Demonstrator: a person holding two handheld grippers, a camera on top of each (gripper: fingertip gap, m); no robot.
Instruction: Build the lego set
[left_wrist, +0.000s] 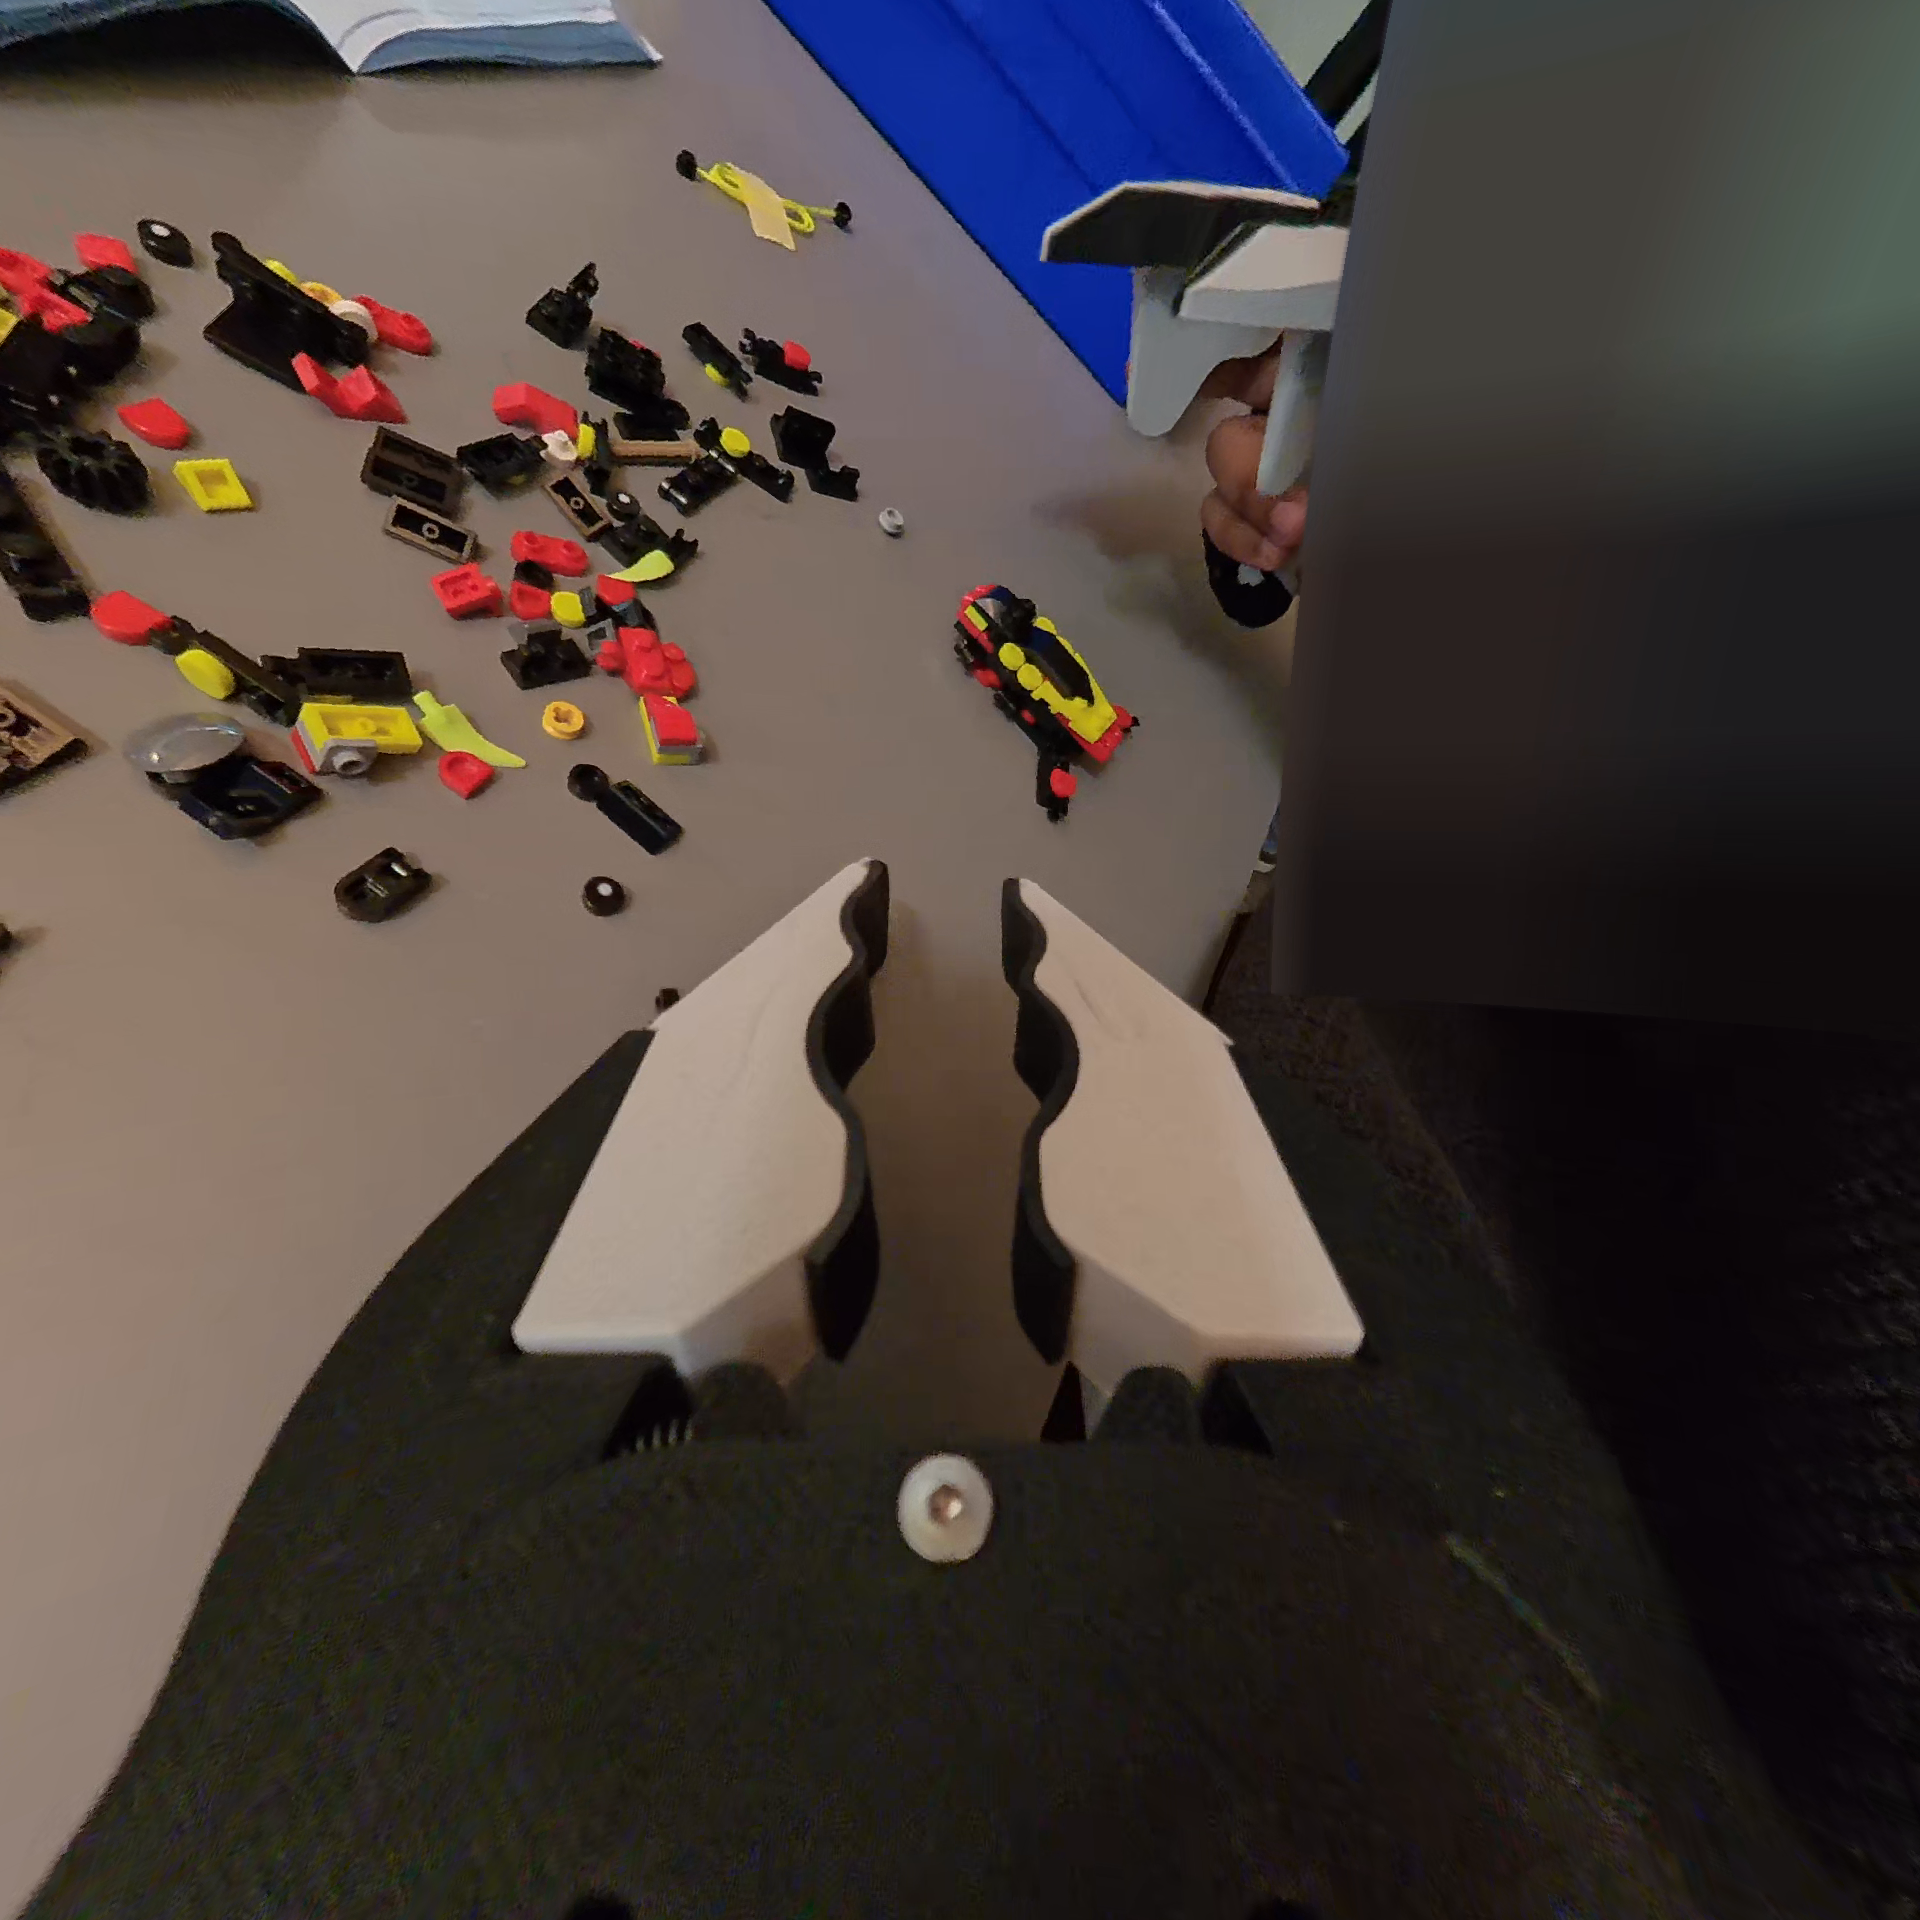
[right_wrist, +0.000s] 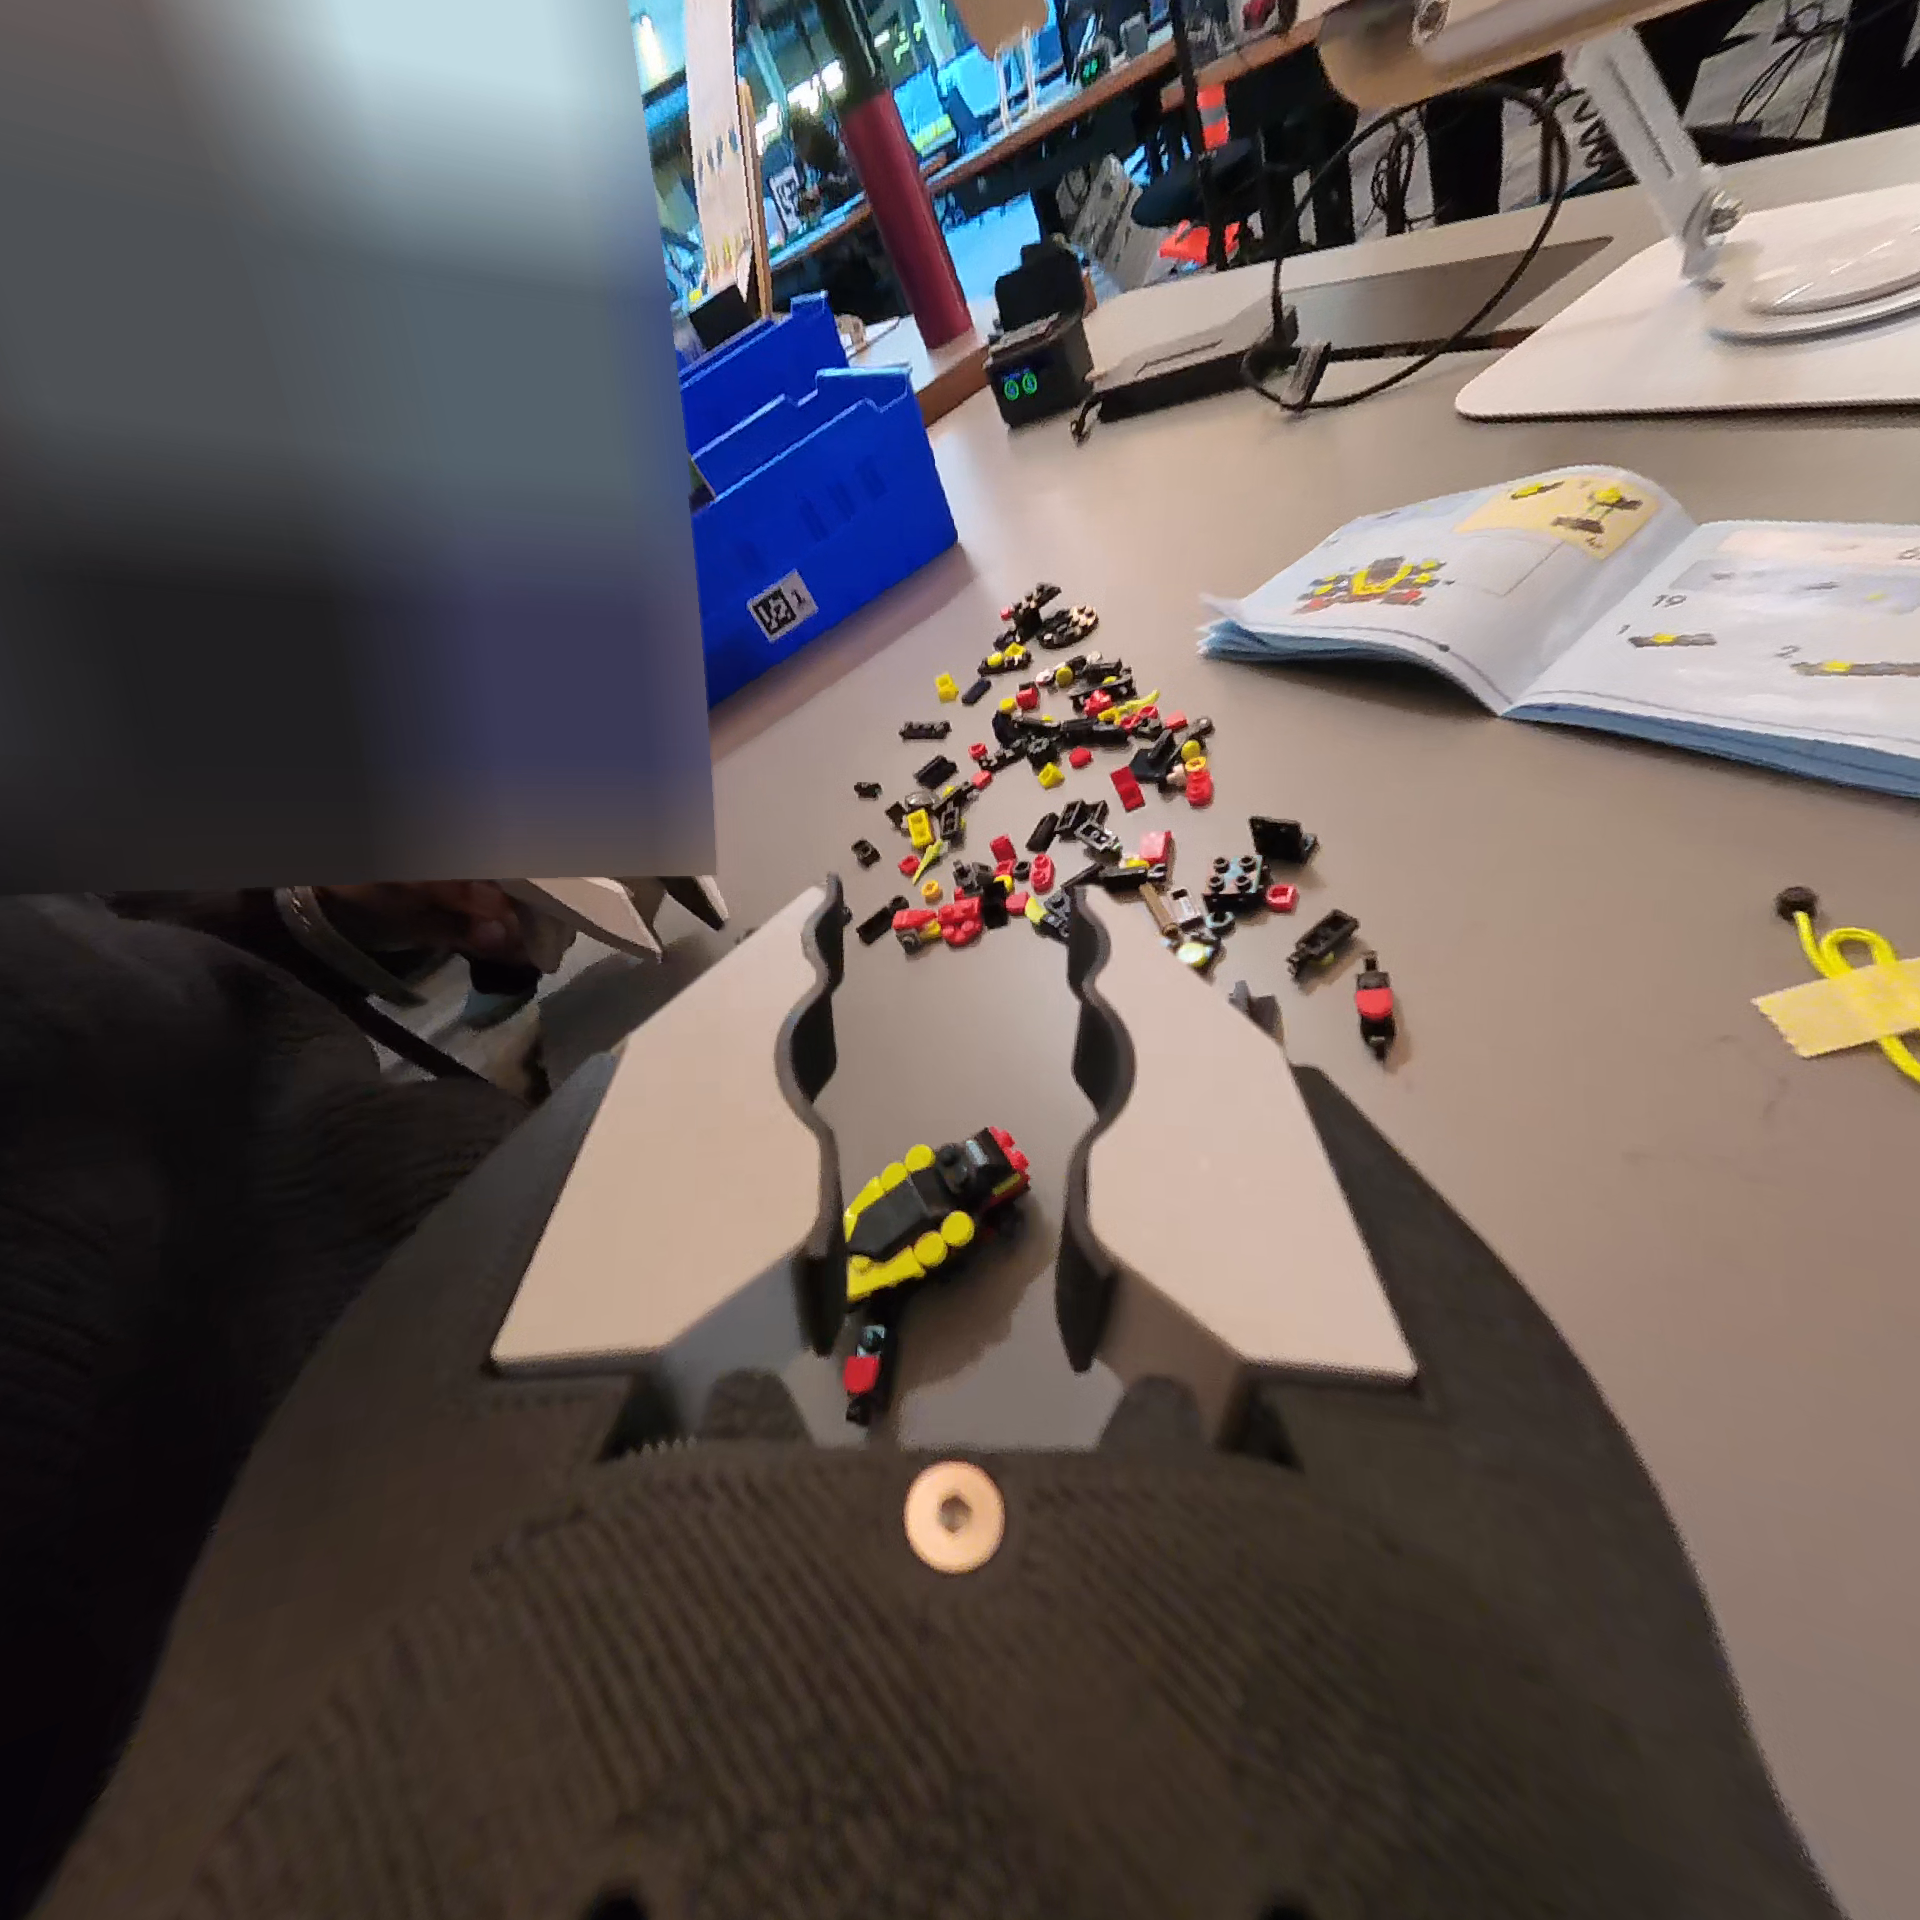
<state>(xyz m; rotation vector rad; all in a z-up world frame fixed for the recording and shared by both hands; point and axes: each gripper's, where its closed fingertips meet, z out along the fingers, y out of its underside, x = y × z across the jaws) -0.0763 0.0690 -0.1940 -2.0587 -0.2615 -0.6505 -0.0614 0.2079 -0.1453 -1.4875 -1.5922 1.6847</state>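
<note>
My left gripper (left_wrist: 948, 883) is open and empty, low over the bare grey table (left_wrist: 790, 1039) near its edge. A small built brick model (left_wrist: 1042, 686), black, yellow and red, lies on the table a little beyond it to the right, touching nothing. My right gripper (right_wrist: 956, 899) is open; the same model (right_wrist: 935, 1216) shows through the gap between its fingers, lying on the table below, and the pads do not press it. The right gripper also shows in the left wrist view (left_wrist: 1195, 281), held by a hand (left_wrist: 1252, 499) above the table, back from the model.
Several loose black, red and yellow bricks (left_wrist: 540, 540) are scattered left of the model and ahead of the right gripper (right_wrist: 1081, 790). A blue bin (right_wrist: 821, 520) stands at the far side. An open booklet (right_wrist: 1579, 623) and a yellow cord with tape (right_wrist: 1849, 997) lie to the right.
</note>
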